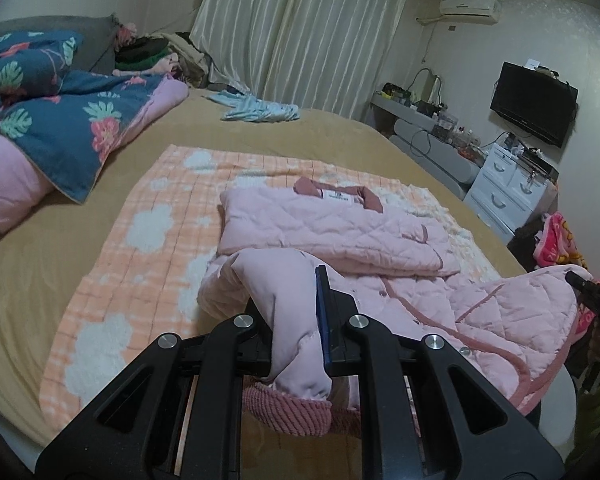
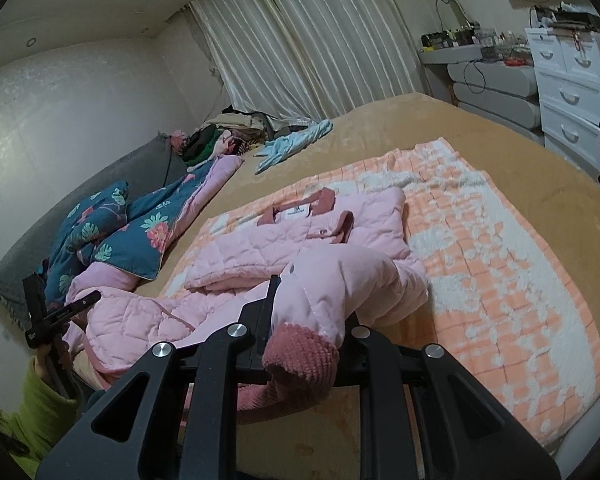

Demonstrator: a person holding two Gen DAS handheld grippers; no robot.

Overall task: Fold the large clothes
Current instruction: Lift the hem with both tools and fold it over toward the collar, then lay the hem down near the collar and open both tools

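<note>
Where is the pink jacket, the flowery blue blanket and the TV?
pink jacket (image 1: 320,224): left wrist view, its folded quilted top.
flowery blue blanket (image 1: 72,128): left wrist view, its middle.
TV (image 1: 534,102): left wrist view, its dark screen.

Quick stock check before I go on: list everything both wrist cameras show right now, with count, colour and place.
Quilted jacket: one, pink with darker pink collar, part-folded on the checked blanket.
Sleeves: two, pink with ribbed cuffs, one in each pair of tongs.
Checked blanket: one, orange and white, spread on the bed.
Bed cover: one, tan.
Floral quilt: one, dark blue with pink lining, bunched at the head of the bed.
Light blue garment: one, far side of the bed.
Clothes pile: mixed colours, by the curtains.
Curtains: cream.
TV: one, black, on the wall.
Drawer unit: one, white.
Left tongs: black, shut on a sleeve.
Right tongs: black, shut on a sleeve.
</note>
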